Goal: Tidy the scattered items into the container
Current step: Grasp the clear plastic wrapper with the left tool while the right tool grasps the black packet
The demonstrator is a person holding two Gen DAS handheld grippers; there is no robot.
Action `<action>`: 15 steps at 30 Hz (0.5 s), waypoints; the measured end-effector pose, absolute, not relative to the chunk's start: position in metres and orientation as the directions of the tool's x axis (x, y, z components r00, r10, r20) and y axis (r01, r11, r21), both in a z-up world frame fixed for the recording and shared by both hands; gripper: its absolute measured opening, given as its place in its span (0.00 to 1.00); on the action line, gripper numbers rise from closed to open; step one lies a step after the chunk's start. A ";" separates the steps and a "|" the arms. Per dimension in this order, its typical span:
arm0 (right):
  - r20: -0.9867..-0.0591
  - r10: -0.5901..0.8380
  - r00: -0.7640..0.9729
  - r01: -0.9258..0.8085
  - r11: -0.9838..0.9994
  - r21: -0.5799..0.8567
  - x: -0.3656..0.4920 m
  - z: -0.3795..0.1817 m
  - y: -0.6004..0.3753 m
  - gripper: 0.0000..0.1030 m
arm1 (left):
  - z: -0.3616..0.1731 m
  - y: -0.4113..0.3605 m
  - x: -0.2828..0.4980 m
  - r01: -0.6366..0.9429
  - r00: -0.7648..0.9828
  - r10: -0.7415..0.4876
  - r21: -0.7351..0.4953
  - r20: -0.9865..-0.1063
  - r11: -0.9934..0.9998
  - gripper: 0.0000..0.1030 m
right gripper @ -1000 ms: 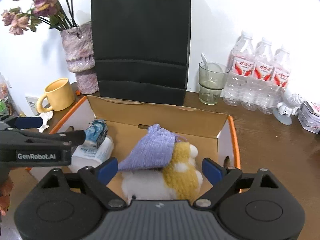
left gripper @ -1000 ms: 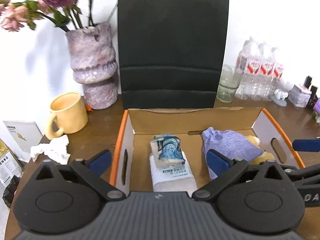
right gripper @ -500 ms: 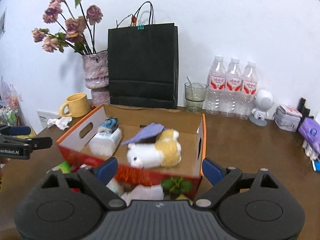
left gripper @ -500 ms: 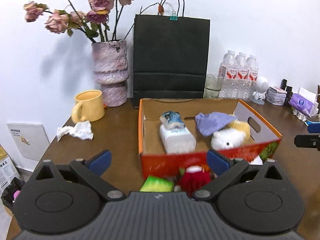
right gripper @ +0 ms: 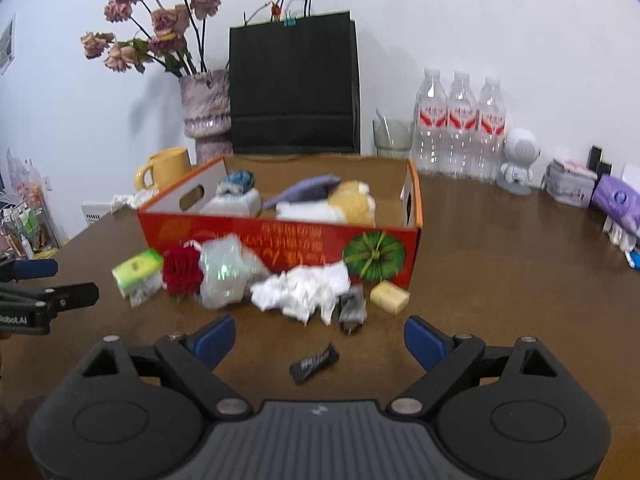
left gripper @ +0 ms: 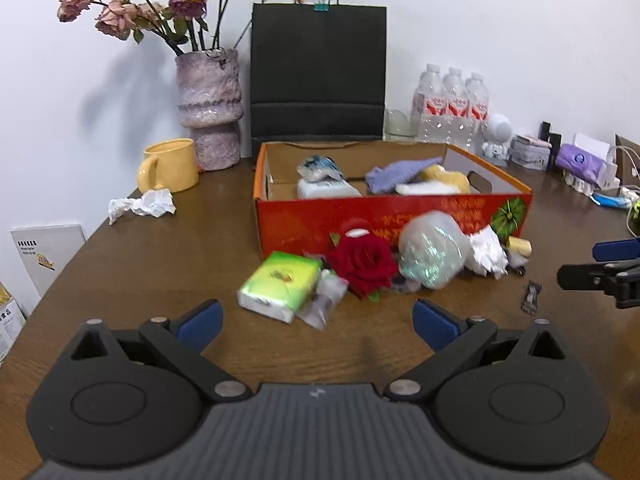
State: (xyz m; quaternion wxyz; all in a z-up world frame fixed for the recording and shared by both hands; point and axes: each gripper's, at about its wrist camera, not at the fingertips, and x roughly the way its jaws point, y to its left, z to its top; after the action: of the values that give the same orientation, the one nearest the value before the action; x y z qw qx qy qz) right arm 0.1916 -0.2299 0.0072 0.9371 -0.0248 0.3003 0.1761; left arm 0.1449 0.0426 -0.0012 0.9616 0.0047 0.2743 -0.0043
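An open red cardboard box [left gripper: 394, 216] [right gripper: 280, 236] stands on the brown table and holds a tissue pack, a purple cloth and a yellow-white plush toy. In front of it lie a green tissue pack [left gripper: 280, 284] [right gripper: 138, 270], a red rose [left gripper: 364, 262] [right gripper: 182, 268], a clear plastic bag [left gripper: 432, 252] [right gripper: 224, 272], crumpled white paper [left gripper: 486, 254] [right gripper: 300, 292], a yellow block [right gripper: 389, 297] and a small black wrapper [left gripper: 531, 297] [right gripper: 314, 364]. My left gripper [left gripper: 316, 322] is open and empty, short of the green pack. My right gripper [right gripper: 318, 336] is open and empty above the black wrapper.
A black paper bag [left gripper: 318, 76], a vase of dried roses [left gripper: 210, 108], a yellow mug [left gripper: 168, 165] and water bottles [left gripper: 452, 106] stand behind the box. A crumpled tissue [left gripper: 144, 205] lies left of it. Small boxes and packs [right gripper: 592, 188] crowd the table's right edge.
Both grippers have pulled back from above the box toward the table's near side, so the scattered items in front of the box now show. Both stay open and empty.
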 end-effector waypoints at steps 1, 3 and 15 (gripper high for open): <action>-0.575 0.309 0.758 -0.339 0.939 0.058 0.191 0.003 -0.229 0.88 | -0.004 0.041 0.145 0.015 0.846 -0.011 0.003 -0.533 1.000 1.00; -0.581 0.301 0.756 -0.333 0.941 0.053 0.189 -0.003 -0.228 0.88 | -0.008 0.040 0.145 0.021 0.841 -0.019 -0.003 -0.541 1.000 1.00; -0.621 0.274 0.734 -0.329 0.944 0.028 0.195 -0.020 -0.220 0.87 | -0.016 0.025 0.163 0.039 0.844 -0.006 0.051 -0.537 0.998 0.93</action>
State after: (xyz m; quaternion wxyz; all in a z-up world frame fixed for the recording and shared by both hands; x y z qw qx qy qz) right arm 0.1951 -0.2200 -0.0198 0.9302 -0.0421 0.3266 0.1619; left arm 0.1629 0.0247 -0.0162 0.9597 0.0297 0.2793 -0.0117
